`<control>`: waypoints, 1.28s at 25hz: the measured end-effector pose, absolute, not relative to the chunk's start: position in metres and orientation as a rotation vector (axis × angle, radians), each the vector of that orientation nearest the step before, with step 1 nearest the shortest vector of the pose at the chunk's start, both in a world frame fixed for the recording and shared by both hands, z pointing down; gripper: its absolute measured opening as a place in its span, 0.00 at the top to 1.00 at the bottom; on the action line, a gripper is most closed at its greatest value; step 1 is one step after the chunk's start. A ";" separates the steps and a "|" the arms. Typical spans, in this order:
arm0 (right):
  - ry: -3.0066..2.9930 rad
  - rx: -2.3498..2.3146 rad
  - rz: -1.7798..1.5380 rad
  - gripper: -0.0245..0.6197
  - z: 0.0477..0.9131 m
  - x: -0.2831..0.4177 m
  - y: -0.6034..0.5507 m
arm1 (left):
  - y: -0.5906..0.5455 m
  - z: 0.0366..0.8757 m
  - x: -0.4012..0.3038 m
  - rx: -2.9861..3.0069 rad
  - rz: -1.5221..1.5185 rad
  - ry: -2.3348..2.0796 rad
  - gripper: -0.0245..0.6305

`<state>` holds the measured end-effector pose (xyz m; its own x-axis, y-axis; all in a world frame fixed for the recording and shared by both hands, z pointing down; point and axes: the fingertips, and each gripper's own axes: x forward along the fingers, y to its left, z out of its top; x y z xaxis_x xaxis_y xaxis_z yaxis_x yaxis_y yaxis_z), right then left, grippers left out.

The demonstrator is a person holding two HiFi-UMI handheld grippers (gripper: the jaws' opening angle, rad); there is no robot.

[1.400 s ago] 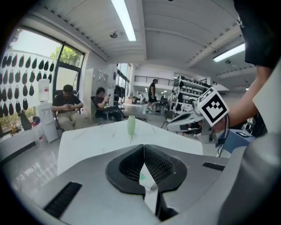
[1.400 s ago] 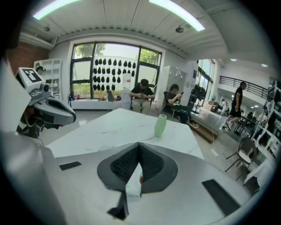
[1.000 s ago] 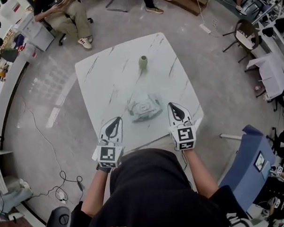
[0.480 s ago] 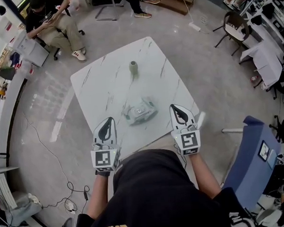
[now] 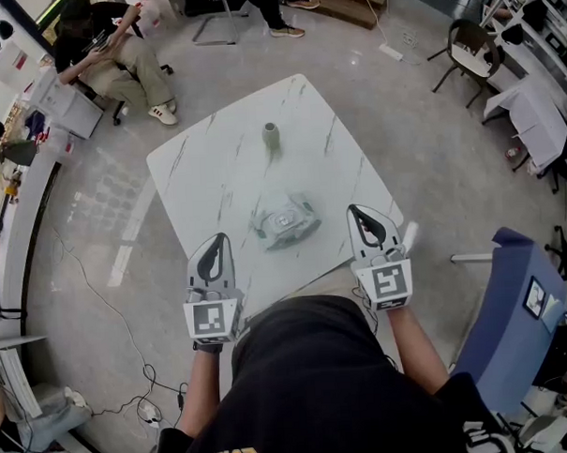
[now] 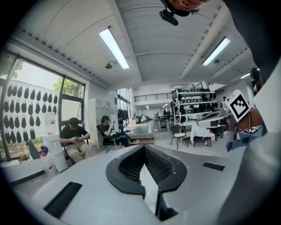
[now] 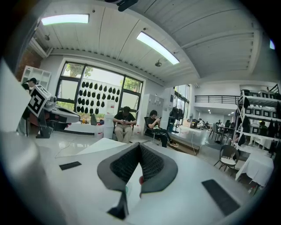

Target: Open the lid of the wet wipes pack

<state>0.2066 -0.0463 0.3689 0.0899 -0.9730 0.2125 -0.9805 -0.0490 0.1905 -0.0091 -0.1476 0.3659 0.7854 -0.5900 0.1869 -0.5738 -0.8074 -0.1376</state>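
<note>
The wet wipes pack, pale green and white with its lid on top, lies on the white marble table near its front edge. My left gripper hovers to the pack's lower left and my right gripper to its right. Both are apart from the pack, shut and empty. In the left gripper view the left gripper points level across the room with its jaws together. The right gripper does the same in its own view. Neither gripper view shows the pack clearly.
A small green vase stands farther back on the table. A blue chair is close on the right. People sit at the far left, and cables lie on the floor to the left.
Both grippers have risen above the table's near edge and tipped up toward level, jaws still shut. The pack has stayed where it was.
</note>
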 end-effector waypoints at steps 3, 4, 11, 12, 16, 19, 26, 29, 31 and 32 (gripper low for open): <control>-1.956 2.052 -0.021 0.96 0.366 0.201 -0.048 | -0.147 0.374 -0.014 -2.887 -0.353 0.951 0.93; -1.956 2.049 -0.027 0.96 0.366 0.200 -0.049 | -0.147 0.374 -0.014 -2.884 -0.353 0.947 0.93; -1.948 2.056 -0.004 0.96 0.363 0.200 -0.047 | -0.147 0.365 -0.006 -2.897 -0.328 0.931 0.93; -1.946 2.059 0.003 0.96 0.363 0.200 -0.047 | -0.147 0.365 -0.006 -2.896 -0.329 0.928 0.93; -1.944 2.067 0.027 0.96 0.360 0.201 -0.047 | -0.146 0.356 -0.002 -2.906 -0.314 0.930 0.93; -1.956 2.047 -0.012 0.96 0.359 0.199 -0.050 | -0.146 0.363 -0.006 -2.896 -0.338 0.943 0.93; -1.961 2.023 -0.044 0.96 0.359 0.193 -0.054 | -0.147 0.371 -0.013 -2.890 -0.367 0.944 0.93; -1.957 2.029 -0.041 0.96 0.358 0.194 -0.053 | -0.146 0.367 -0.009 -2.912 -0.353 0.936 0.93; -1.946 2.037 -0.036 0.96 0.358 0.195 -0.051 | -0.146 0.365 -0.007 -2.920 -0.339 0.945 0.93; -1.939 2.042 -0.031 0.96 0.358 0.196 -0.050 | -0.146 0.366 -0.006 -2.911 -0.346 0.941 0.93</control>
<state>0.1956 -0.0502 0.3581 0.0763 -0.9759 0.2046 -0.9689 -0.0241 0.2462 -0.0065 -0.1460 0.3661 0.7882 -0.5842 0.1933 -0.5702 -0.8115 -0.1278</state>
